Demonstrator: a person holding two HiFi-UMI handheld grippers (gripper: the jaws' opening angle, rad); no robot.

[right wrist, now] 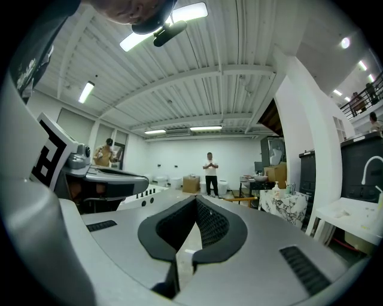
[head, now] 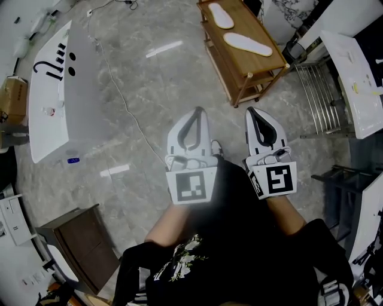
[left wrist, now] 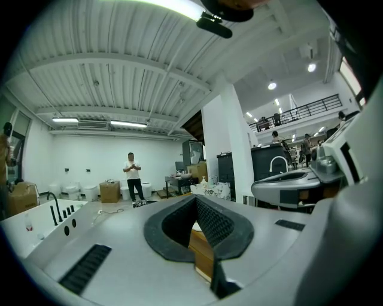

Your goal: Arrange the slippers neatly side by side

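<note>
Standing on a grey stone floor [head: 149,72], a person holds both grippers out ahead, side by side and about level. On the left gripper [head: 197,112] the jaws are pressed fully together with nothing between them; the right gripper [head: 252,111] is likewise closed and empty. Beyond them is a wooden bench [head: 256,28] with two white slippers lying flat on its top. The far slipper [head: 220,16] lies near the bench's far end and the near slipper [head: 247,44] toward its near end, apart, one behind the other rather than side by side. Neither gripper touches the bench. A white bathtub [head: 60,89] lies along the left, with a cable [head: 119,89] trailing over the floor beside it
</note>
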